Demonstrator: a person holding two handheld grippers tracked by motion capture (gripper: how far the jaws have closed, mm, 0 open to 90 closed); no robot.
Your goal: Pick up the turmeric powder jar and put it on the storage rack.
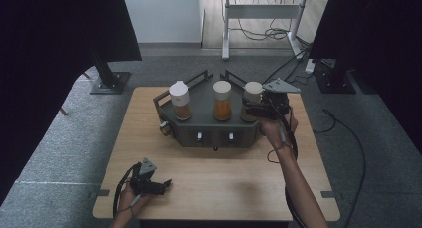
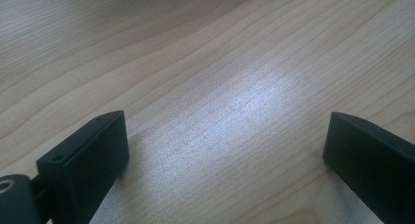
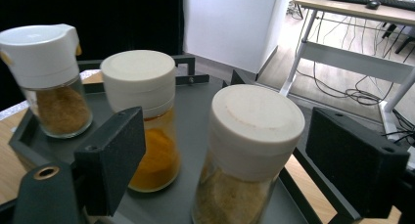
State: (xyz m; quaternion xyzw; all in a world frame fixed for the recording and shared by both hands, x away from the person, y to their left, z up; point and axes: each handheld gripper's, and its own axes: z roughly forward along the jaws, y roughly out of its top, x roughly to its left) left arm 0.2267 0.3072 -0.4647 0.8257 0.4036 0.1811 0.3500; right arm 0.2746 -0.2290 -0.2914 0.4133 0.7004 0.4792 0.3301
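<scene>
A dark grey tray (image 1: 199, 126) at the back of the wooden table holds three spice jars with white lids. The left jar (image 1: 180, 101) (image 3: 49, 82) has a flip cap and brown powder. The middle jar (image 1: 222, 100) (image 3: 142, 116) holds orange powder. The right jar (image 1: 252, 96) (image 3: 252, 150) holds tan powder. My right gripper (image 1: 247, 108) (image 3: 227, 145) is open, one jaw on each side of the right jar, with a gap at both sides. My left gripper (image 1: 166, 184) (image 2: 225, 136) rests open on the bare table near the front left.
The tray has raised rails (image 3: 186, 70) along its back and small knobs (image 1: 199, 136) on its front face. Beyond the table stand black stand bases (image 1: 110, 81), a desk frame (image 1: 261, 11) and cables (image 1: 343, 123) on the grey floor.
</scene>
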